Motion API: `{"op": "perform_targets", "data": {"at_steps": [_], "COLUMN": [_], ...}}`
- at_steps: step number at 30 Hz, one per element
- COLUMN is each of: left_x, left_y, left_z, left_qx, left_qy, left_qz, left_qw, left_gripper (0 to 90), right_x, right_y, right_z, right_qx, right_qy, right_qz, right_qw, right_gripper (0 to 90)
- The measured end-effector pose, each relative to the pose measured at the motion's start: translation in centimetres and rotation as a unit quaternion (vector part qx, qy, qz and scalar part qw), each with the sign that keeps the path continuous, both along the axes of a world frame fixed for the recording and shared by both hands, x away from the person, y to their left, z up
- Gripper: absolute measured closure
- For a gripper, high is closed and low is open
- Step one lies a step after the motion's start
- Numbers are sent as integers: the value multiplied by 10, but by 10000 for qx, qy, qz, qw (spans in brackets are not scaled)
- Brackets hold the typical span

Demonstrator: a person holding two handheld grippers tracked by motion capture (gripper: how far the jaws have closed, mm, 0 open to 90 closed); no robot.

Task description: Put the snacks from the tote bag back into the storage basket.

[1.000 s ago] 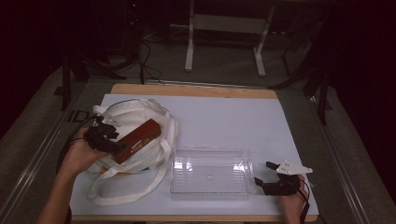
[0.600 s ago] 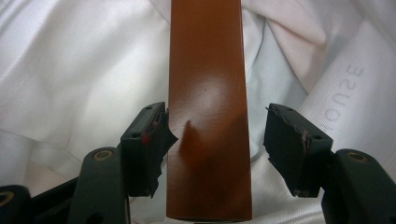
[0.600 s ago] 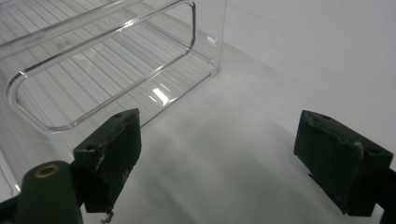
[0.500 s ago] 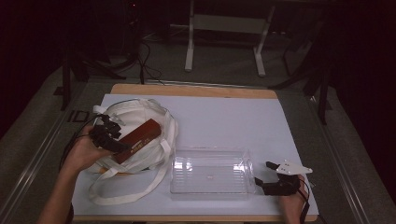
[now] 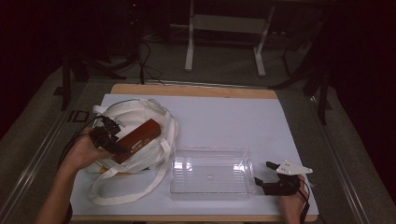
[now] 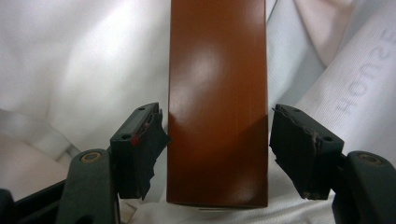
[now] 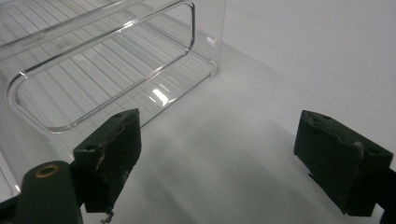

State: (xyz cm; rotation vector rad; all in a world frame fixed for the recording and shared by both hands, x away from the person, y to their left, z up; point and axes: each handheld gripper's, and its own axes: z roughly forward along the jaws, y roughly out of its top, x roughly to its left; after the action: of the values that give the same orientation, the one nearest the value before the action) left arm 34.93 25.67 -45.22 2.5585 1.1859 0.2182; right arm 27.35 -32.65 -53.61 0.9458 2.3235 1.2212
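- Grey capital letters run along a strap of the white tote bag (image 6: 345,88) just beyond the right-hand jaw in the left gripper view; "HOUSE" seems the likeliest reading, though the far letters are cut off. The small pale label on the side of the brown box (image 5: 138,136) is too small to read in the high view.
- The left gripper (image 6: 217,140) has just been opening its jaws. The brown box (image 6: 217,102) lies between them, with a narrow gap showing at each pad, so the pads no longer press on it.
- The box's long axis runs straight ahead from the jaws, with its near end just inside them. In the high view it lies on the bag, slanting up and to the right from the left gripper (image 5: 106,136).
- Bag folds and straps lie to both sides of the jaws and beyond them.
- The right gripper (image 7: 233,158) rests with its jaws wide apart and nothing between them. The clear plastic tray (image 7: 107,60) stands ahead and to the left-hand jaw's side, just beside it; bare white table cover (image 7: 303,56) lies ahead.
- In the high view the right gripper (image 5: 267,173) sits at the tray's (image 5: 212,173) right end.
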Motion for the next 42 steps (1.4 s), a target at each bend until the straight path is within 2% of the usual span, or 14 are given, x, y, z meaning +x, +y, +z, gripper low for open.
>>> {"op": "perform_targets", "data": {"at_steps": [4, 9, 25, 31, 35, 42], "left_x": [2, 4, 13, 15, 17, 18], "left_y": [2, 4, 2, -2, -6, -9], "left_z": [-6, -13, -22, -25, -29, -36], "left_qx": [70, 51, 94, 262, 415, 597], "left_qy": [213, 429, 844, 953, 1086, 1165], "left_qz": [-22, -52, -105, -121, -135, -183], "left_qw": [9997, 9991, 9963, 9950, 9931, 9912], "left_gripper": [347, 359, 384, 386, 385, 386], "right_x": [0, 0, 0, 0, 0, 0], "right_y": [0, 0, 0, 0, 0, 0], "right_z": [0, 0, 0, 0, 0, 0], "right_qx": [-4, -3, -5, -14, -21, -21], "right_qy": [4, 5, -1, 0, 11, 9], "right_qz": [6, 5, 7, 15, 19, 17], "right_qw": [10000, 10000, 10000, 10000, 10000, 10000], "right_gripper": [149, 149, 149, 149, 149, 149]}}
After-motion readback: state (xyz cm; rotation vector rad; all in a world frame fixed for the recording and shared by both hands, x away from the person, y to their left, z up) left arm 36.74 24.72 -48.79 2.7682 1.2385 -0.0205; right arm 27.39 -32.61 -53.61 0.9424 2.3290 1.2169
